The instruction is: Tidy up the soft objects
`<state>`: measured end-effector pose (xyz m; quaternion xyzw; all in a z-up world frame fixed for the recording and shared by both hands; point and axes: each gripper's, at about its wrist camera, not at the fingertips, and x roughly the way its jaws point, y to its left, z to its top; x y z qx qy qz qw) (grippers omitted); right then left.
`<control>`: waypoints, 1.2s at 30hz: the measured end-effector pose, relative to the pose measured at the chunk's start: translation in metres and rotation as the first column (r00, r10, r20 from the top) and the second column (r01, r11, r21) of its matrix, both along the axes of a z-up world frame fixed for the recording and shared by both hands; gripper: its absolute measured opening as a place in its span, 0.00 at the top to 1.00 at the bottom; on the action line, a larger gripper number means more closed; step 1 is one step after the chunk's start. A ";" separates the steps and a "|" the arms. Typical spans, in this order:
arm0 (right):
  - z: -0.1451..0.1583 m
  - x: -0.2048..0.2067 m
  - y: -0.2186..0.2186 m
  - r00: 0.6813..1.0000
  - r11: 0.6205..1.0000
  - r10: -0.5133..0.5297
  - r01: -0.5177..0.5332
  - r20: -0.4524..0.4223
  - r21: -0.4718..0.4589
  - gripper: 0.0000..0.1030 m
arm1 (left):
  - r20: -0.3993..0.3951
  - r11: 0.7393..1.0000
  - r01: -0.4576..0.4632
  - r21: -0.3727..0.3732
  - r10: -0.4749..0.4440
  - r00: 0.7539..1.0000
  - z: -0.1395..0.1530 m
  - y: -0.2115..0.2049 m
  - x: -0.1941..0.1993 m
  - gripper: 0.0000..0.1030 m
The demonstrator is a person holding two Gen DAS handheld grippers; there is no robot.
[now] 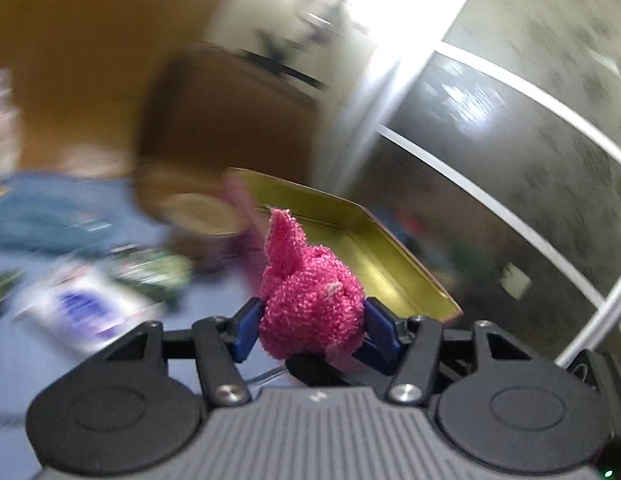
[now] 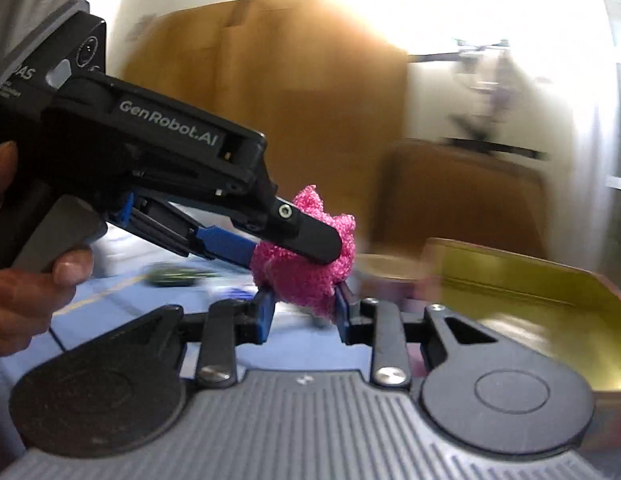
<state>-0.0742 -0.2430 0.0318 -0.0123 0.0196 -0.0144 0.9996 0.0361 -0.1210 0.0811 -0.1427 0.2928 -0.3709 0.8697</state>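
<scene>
We see the left gripper (image 1: 312, 316) clamped on a fuzzy pink soft toy (image 1: 306, 300) at lower centre of the left wrist view, its blue pads pressed into both sides. In the right wrist view, the right gripper (image 2: 304, 312) flanks the same toy from below; whether its pads actually squeeze it we cannot tell. A yellow-green tray (image 2: 530, 296) lies at right on the blue surface (image 2: 122, 300).

**Pink fuzzy bundle held in mid-air**

The pink soft object (image 1: 310, 300) (image 2: 306, 272) is a small, fuzzy, bunched-up knit piece with a pointed tuft standing upward. It is squeezed from both sides and sits above the blue surface, near the yellow tray's near-left edge.
</scene>
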 end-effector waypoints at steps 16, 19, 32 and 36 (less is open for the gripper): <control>-0.029 -0.007 -0.102 0.860 0.855 -0.507 0.511 -0.056 0.091 0.40 | -0.010 0.989 0.088 0.122 -0.087 0.996 -0.015 -0.118 0.032 0.38; -0.030 -0.014 -0.103 0.864 0.851 -0.502 0.503 -0.046 0.153 0.40 | -0.009 0.994 0.056 0.098 -0.055 0.998 -0.013 -0.092 0.024 0.38; -0.011 0.012 -0.020 0.977 0.976 -0.203 0.198 0.065 0.086 0.41 | -0.099 0.925 -0.321 0.204 0.346 0.933 -0.063 0.100 -0.022 0.39; -0.004 0.047 0.006 0.997 0.992 0.060 -0.053 -0.056 0.116 0.41 | -0.010 0.829 -0.479 0.288 0.503 0.864 -0.063 0.150 -0.033 0.45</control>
